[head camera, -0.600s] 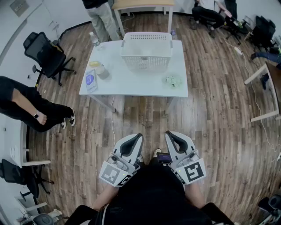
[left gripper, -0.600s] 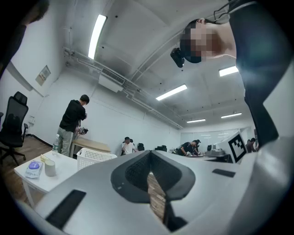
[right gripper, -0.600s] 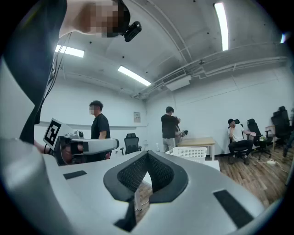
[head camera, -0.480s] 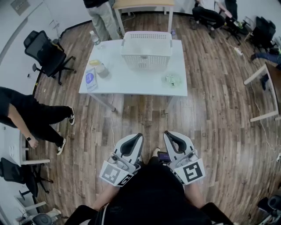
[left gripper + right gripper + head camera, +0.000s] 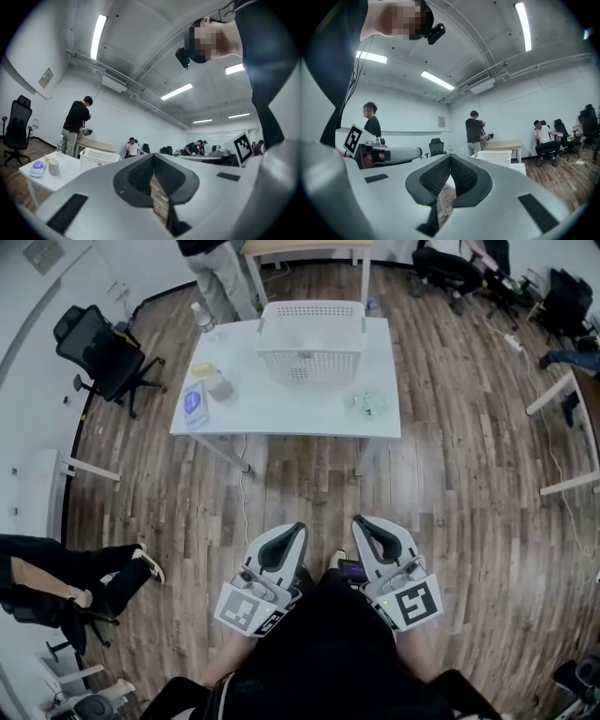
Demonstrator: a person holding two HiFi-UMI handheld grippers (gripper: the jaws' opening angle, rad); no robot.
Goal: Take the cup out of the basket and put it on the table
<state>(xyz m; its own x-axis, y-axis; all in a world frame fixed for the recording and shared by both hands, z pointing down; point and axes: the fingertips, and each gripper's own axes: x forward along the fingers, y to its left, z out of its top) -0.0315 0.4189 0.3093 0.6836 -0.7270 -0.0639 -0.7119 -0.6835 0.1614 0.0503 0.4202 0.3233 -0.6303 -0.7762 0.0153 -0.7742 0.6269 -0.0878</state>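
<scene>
The wooden floor (image 5: 450, 474) spreads under and ahead of the left claw (image 5: 296, 530) and the right claw (image 5: 359, 522). Well ahead of both, across a stretch of boards, stands the white counter (image 5: 281, 413). A black office chair (image 5: 103, 357) sits ahead and far to the left of the left claw. A standing person's legs (image 5: 211, 277) show beyond the counter's far left corner, farther off again.

The white slatted basket (image 5: 311, 329) rests on the counter's far half, almost straight ahead of the gap between the two claws. The cup cannot be made out inside it at this size.

The claws are held low, side by side, close to the person's body. Each has its jaws pressed tip to tip with nothing between them.

On the counter ahead and left of the left claw lie a blue-and-white packet (image 5: 194, 404) and a pale jar (image 5: 217, 382), with a clear bottle (image 5: 200, 322) at the far corner. Ahead of the right claw, near the counter's near edge, sits a small crumpled greenish thing (image 5: 368, 404).
</scene>
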